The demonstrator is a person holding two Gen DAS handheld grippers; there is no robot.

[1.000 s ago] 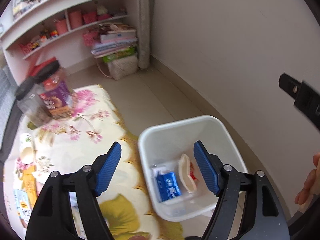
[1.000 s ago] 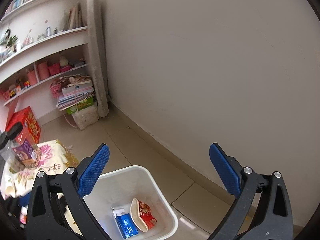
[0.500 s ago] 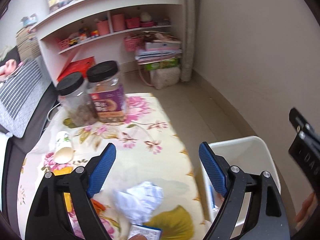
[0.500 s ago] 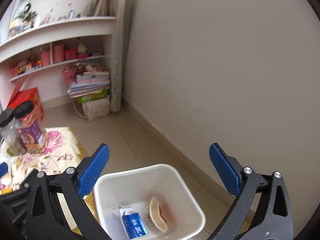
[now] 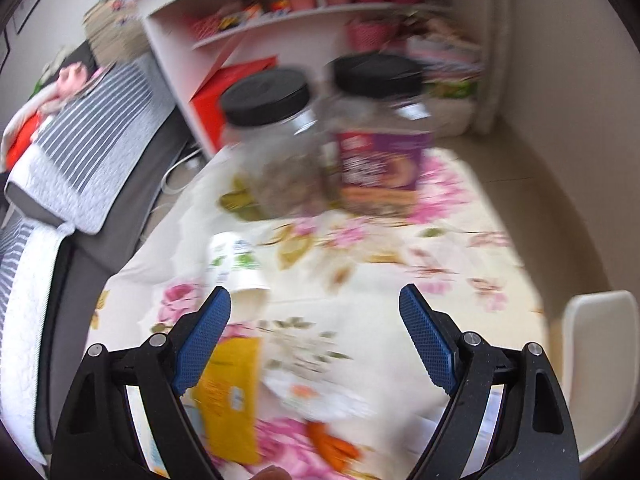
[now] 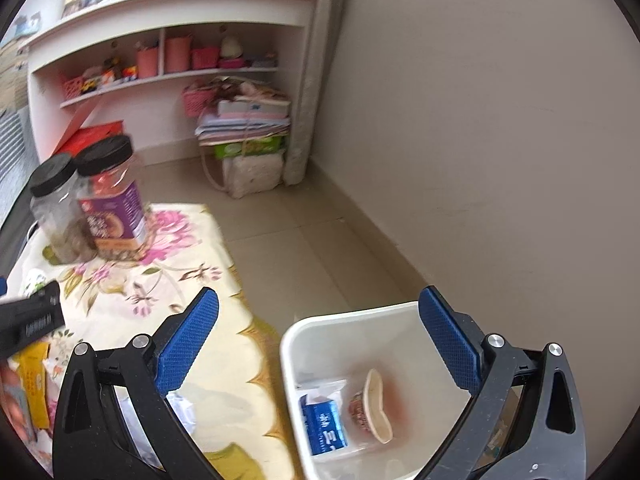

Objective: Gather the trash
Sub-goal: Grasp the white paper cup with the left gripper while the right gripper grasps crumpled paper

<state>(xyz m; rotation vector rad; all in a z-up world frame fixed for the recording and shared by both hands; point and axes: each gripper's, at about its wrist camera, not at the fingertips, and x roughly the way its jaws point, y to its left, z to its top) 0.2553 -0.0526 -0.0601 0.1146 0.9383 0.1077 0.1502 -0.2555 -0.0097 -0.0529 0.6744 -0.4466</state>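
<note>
Two pieces sit in the bin; your left gripper and right gripper gape wide, holding nothing, with wrappers left on the desk.

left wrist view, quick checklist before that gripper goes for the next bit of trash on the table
1. Left gripper open and carrying nothing: ok.
2. Trash within view: paper cup lying on its side, yellow packet flat on the floral cloth: ok.
3. Sharp view for aiming: not ok, the picture is blurred.
4. Two black-lidded jars stand beyond the cup, apart from it: ok.
5. White bin has room, holding only a blue carton and a cup: ok.
6. Right gripper open: ok.
</note>
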